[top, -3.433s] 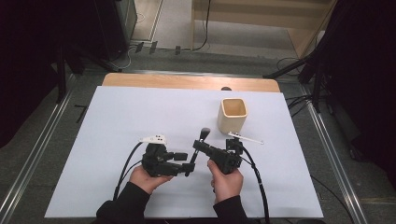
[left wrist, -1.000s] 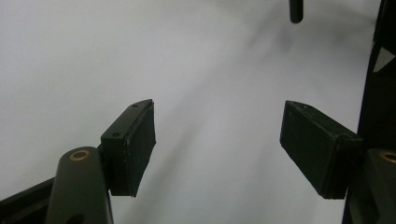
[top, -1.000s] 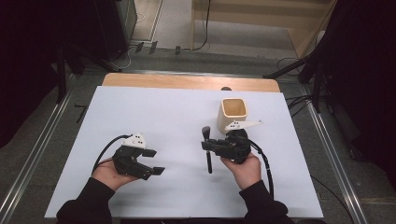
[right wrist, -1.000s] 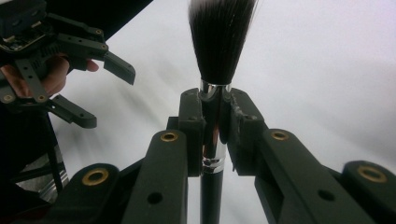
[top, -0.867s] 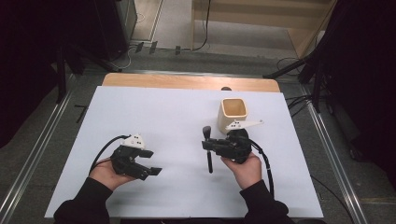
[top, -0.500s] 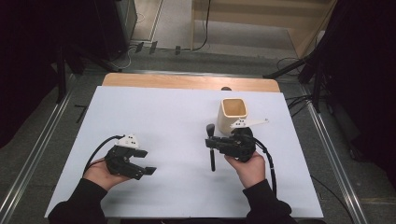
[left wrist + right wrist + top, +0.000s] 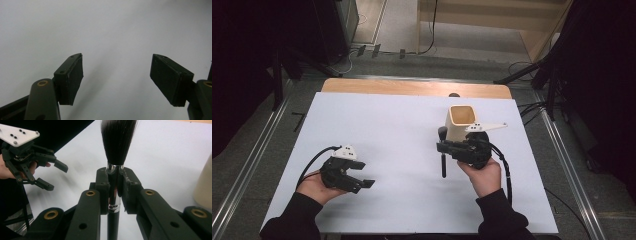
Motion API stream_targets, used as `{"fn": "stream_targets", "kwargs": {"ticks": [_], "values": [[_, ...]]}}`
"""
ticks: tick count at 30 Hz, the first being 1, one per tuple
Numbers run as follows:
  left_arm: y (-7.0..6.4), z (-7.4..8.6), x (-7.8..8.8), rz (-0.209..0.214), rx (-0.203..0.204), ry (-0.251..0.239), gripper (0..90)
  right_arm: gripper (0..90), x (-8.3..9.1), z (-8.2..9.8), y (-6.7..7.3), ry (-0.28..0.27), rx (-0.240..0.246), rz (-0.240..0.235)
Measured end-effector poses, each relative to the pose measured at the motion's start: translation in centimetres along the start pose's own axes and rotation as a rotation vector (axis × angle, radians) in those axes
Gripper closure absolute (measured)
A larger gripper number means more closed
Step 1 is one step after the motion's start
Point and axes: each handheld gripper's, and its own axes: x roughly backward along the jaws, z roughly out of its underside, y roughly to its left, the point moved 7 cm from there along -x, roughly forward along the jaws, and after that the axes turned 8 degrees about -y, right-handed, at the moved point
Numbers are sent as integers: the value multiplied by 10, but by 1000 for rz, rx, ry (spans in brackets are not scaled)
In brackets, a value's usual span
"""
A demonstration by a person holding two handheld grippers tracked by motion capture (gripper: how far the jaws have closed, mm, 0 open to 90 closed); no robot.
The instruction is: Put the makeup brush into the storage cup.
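Right gripper (image 7: 443, 148): jaws clamped on the brush (image 7: 442, 152), pads pressing the shiny ferrule from both sides (clear in the right gripper view (image 7: 115, 192)).
Brush: held above the sheet (image 7: 402, 130), just left of the cup (image 7: 460, 122) in the high view — bristle end (image 7: 442, 133) towards the far edge, black handle towards the person. In the right gripper view the dark bristles (image 7: 118, 138) rise above the jaws and the handle runs down between them.
Cup: cream, square-mouthed, upright on the sheet, open end up; just beyond the right gripper, whether they touch cannot be told.
Left gripper (image 7: 364, 176): jaws apart, nothing between the pads (image 7: 72, 76) — only bare white sheet beyond them. Held low over the sheet's near-left part, well apart from the brush.
Hands: left hand (image 7: 314, 186) and right hand (image 7: 484, 175) each grip a gripper body from the near side.
Sheet: white, covering most of the wooden table (image 7: 412, 87).
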Motion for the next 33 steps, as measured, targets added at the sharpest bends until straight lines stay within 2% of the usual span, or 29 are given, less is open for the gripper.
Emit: {"fn": "stream_targets", "kwargs": {"ticks": [13,33], "values": [[2,1,0,3,19,-8,272,787,9,-22,-8,-36,29,24],[2,1,0,12,23,-9,269,787,24,-50,-17,-83,39,55]]}}
